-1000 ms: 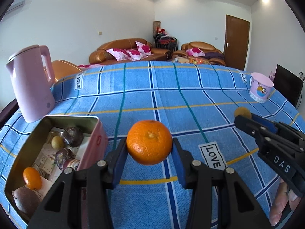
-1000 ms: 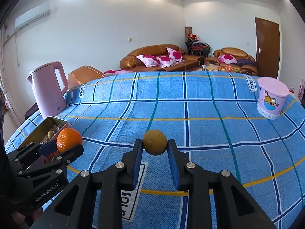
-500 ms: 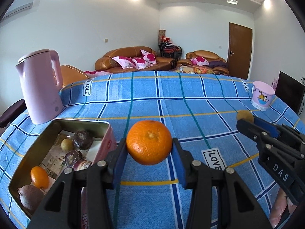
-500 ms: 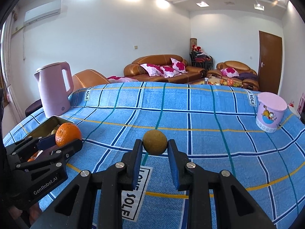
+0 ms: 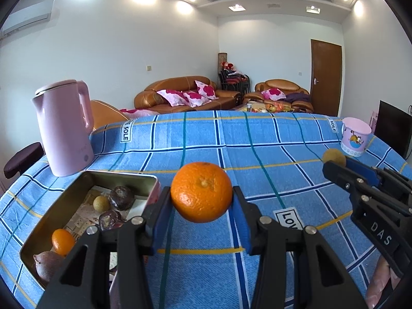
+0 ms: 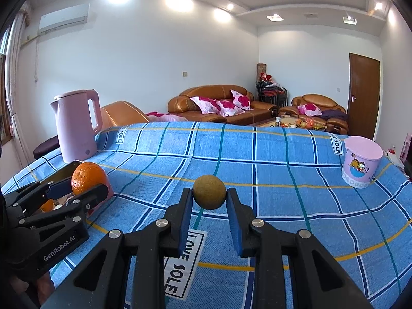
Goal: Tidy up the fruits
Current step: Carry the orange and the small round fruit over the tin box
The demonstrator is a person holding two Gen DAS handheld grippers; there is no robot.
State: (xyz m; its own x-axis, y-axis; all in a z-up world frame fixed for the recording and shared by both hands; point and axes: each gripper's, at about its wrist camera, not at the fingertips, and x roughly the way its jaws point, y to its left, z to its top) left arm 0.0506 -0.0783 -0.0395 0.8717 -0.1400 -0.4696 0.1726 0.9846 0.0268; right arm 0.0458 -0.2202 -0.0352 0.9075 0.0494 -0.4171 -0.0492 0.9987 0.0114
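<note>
2 fruits were off the desk at once, 1 in each set of tongs. The left tongs were clamped on the orange, its blue pads pressed to both sides, and held it just right of the tin box that sat at the desk's left edge. The right tongs were closed as far as they go on a small brown round fruit, above the blue checked cloth near the desk's front edge.

Over the last second little changed in either grip. Both views tilted upward, so more ceiling showed and the tin sat closer below the orange than before. I took that as the orange being lined up for the drop.

The tin already held several fruits: 2 dark ones, a pale round one, a small orange one and a brown one at its near corner. The pink kettle stood just behind it, and the pink cup at the far right edge.
</note>
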